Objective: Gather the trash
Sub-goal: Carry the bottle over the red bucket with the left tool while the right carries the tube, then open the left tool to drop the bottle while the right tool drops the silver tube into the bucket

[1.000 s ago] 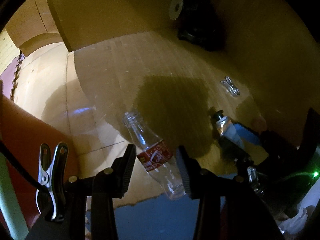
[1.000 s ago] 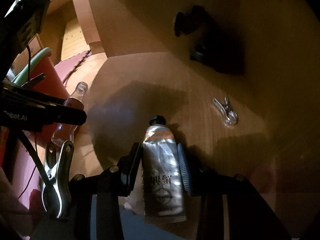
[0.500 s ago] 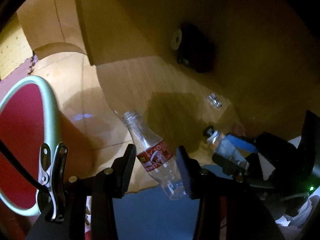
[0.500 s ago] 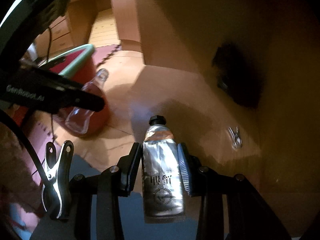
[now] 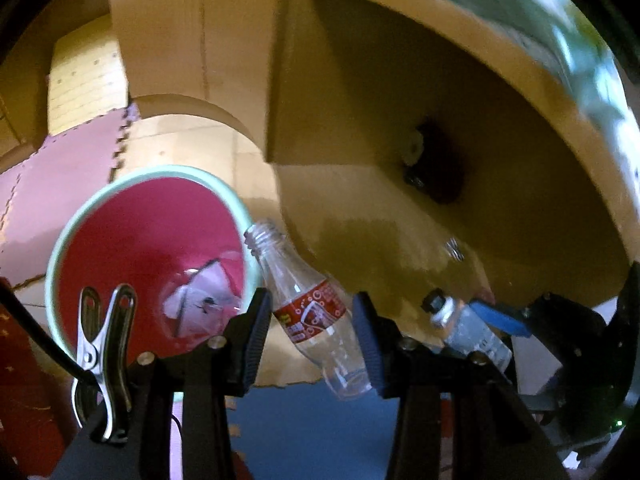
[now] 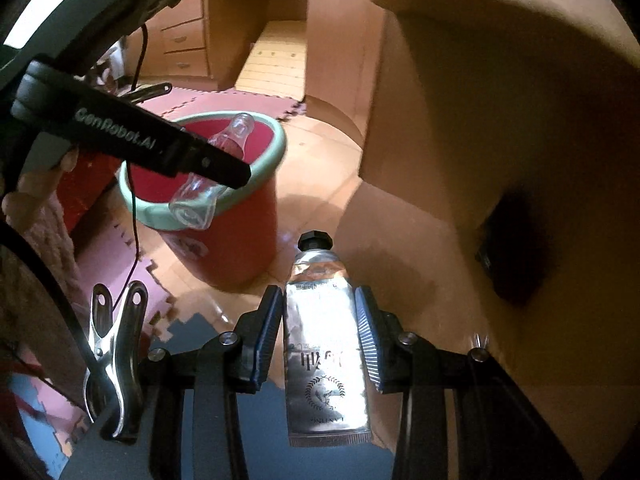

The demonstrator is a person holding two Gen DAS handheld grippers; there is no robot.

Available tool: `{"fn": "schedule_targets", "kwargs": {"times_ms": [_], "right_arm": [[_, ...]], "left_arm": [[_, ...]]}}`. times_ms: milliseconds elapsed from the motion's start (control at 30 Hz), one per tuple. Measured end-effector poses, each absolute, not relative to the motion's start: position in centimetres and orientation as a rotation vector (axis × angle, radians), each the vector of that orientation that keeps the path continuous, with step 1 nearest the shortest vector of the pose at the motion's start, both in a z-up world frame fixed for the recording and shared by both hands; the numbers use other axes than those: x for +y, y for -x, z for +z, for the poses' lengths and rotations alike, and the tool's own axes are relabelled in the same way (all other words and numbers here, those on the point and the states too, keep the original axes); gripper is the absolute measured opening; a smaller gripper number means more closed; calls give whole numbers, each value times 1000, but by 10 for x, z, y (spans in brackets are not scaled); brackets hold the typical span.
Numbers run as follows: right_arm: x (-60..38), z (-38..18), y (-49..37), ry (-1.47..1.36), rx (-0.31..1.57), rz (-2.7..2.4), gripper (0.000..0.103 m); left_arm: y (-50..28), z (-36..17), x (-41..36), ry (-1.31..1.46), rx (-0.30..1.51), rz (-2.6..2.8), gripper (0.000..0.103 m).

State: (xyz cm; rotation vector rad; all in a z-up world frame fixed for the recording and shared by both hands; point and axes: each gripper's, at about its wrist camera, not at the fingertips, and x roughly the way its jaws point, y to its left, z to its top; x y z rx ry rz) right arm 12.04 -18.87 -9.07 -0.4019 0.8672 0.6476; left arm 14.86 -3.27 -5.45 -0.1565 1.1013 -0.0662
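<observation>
Slippage worries me most: my left gripper, jaws partway closed, clamps the clear plastic bottle with the red label slantwise, so it could twist free beside the red bucket with the pale green rim rather than into it. My right gripper, likewise partway closed, pinches the upright silver squeeze tube with the black cap, well short of that bucket.

Probably a home room: wooden drawers, foam puzzle mats on tiled floor, red bucket.
</observation>
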Motion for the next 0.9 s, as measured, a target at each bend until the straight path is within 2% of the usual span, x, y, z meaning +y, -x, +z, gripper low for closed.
{"fn": "schedule_targets", "kwargs": {"times_ms": [333, 900], "right_arm": [[-127, -52, -146, 344, 861, 725, 38], [-66, -15, -181, 166, 959, 699, 38]], "left_arm": [[-154, -35, 51, 202, 1071, 63, 44], [-162, -85, 126, 373, 1158, 128, 44]]}}
